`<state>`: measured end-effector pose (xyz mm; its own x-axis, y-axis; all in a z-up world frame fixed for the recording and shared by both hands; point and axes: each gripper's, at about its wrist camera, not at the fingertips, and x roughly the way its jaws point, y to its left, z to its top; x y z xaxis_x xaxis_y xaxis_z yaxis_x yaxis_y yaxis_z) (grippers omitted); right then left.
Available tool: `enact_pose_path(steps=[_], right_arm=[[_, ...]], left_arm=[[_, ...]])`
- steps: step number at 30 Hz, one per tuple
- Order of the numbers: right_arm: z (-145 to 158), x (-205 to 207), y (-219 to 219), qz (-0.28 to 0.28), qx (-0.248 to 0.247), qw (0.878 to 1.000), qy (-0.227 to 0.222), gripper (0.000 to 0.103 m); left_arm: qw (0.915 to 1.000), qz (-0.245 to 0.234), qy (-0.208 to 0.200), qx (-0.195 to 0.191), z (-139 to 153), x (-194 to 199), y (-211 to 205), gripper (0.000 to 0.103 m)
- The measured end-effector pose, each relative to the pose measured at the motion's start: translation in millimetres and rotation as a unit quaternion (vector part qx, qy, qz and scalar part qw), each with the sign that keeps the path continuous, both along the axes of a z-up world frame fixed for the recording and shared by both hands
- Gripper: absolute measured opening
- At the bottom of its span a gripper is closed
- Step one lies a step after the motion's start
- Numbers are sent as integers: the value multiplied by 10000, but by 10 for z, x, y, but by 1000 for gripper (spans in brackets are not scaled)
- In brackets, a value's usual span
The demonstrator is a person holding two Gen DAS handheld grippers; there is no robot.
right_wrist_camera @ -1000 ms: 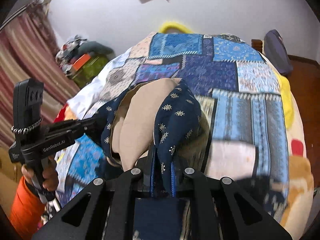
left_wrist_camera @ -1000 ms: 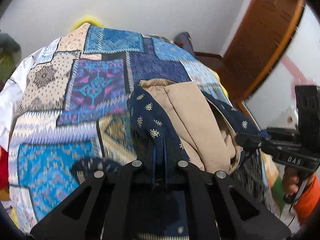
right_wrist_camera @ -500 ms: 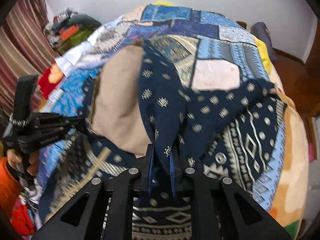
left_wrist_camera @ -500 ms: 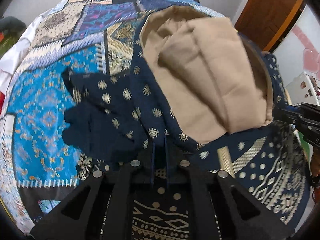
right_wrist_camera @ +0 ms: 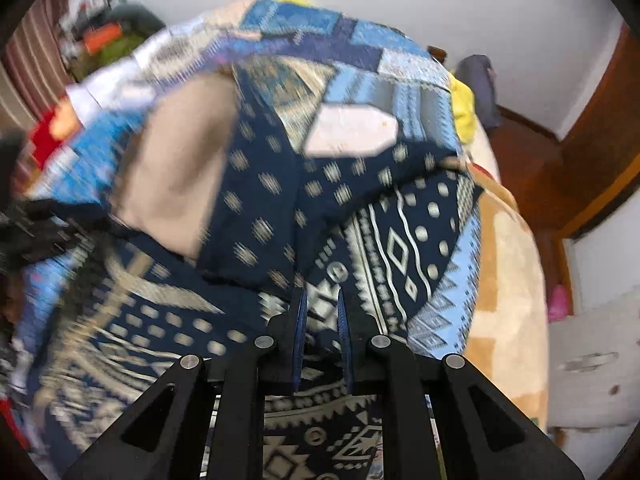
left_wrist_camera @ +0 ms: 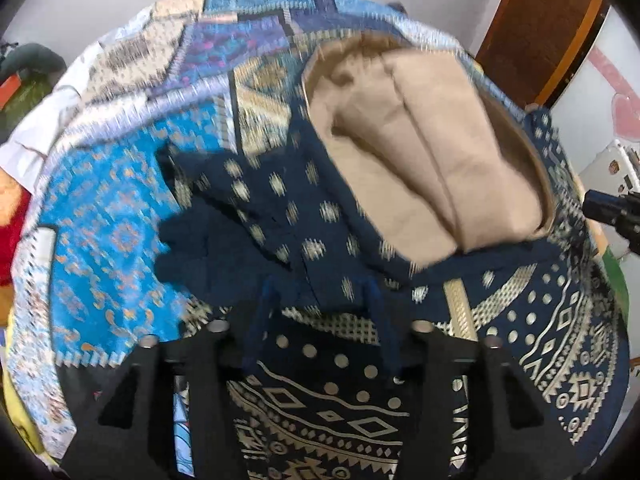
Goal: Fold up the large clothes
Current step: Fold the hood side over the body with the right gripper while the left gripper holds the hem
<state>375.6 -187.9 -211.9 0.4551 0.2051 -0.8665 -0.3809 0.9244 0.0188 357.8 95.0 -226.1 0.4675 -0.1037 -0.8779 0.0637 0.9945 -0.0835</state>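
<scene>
Navy printed garment [left_wrist_camera: 320, 216] lies on the patchwork bedspread [left_wrist_camera: 108, 216], its top folded down to show tan lining [left_wrist_camera: 420, 152]; my left gripper [left_wrist_camera: 320, 300] and right gripper [right_wrist_camera: 320, 300] are both released, so next I'd judge regripping for another fold.

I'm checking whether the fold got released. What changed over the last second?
Both grippers carried the navy garment's top edge forward and down, laying it over its patterned lower half. The left gripper opened wide and let the cloth go; the right gripper has parted a little, and whether it still holds cloth is unclear. The patchwork bedspread stayed put.
</scene>
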Motion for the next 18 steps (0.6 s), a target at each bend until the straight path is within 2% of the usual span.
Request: enact_pose_path(steps=[4,9,14,18], right_arm=[[320,143,74,69,412,9988,-238,11],[478,486,414,281,487,9977,-368,11],[351,862,818,540,329,9976,-292,11],[155,1199,1061,567,216,9981,-138,11]], left_arm=[[9990,100,-398,149,272,123,83,70],[9982,176,-517,246,393,545,153,73],[9989,247,-325,239,217,1025,179,73],[9996,272,-77,52,-20,1432,138,73]])
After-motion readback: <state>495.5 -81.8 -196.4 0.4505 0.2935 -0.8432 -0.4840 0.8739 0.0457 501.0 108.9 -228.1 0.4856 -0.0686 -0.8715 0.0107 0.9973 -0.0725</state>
